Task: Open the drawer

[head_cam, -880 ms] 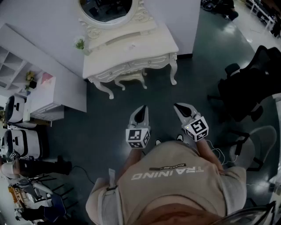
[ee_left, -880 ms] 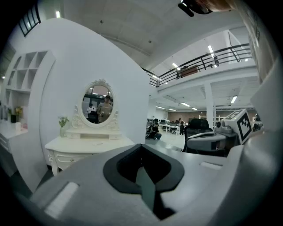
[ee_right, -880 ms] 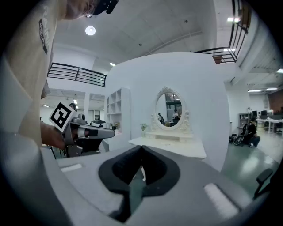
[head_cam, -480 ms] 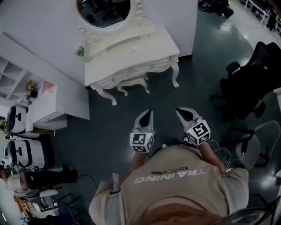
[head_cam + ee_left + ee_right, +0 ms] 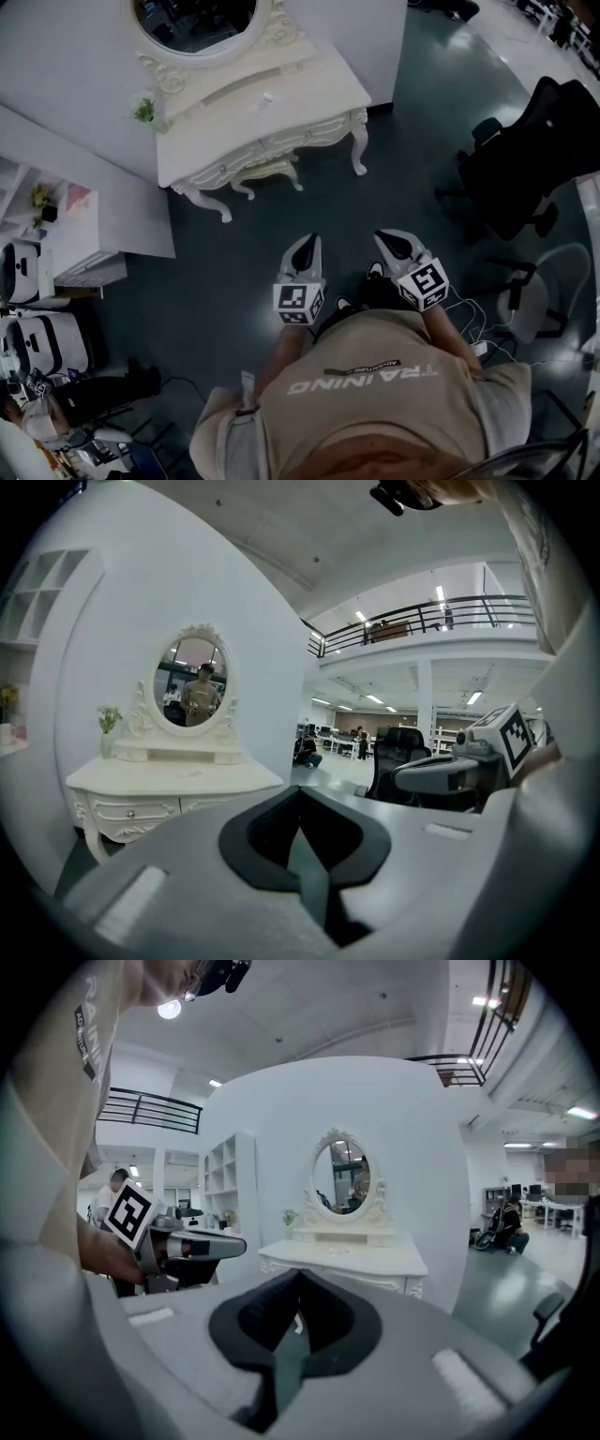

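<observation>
Currently both left gripper and right gripper are closed on nothing, well apart from the shut drawer in the white dressing table front; risk: reaching its small knob with jaws unopened would just bump it, not grip.

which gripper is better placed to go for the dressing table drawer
Left, slightly: the left gripper sits on the dressing table's side, nearer its drawer front. The right gripper is equally shut and empty, both well short.
</observation>
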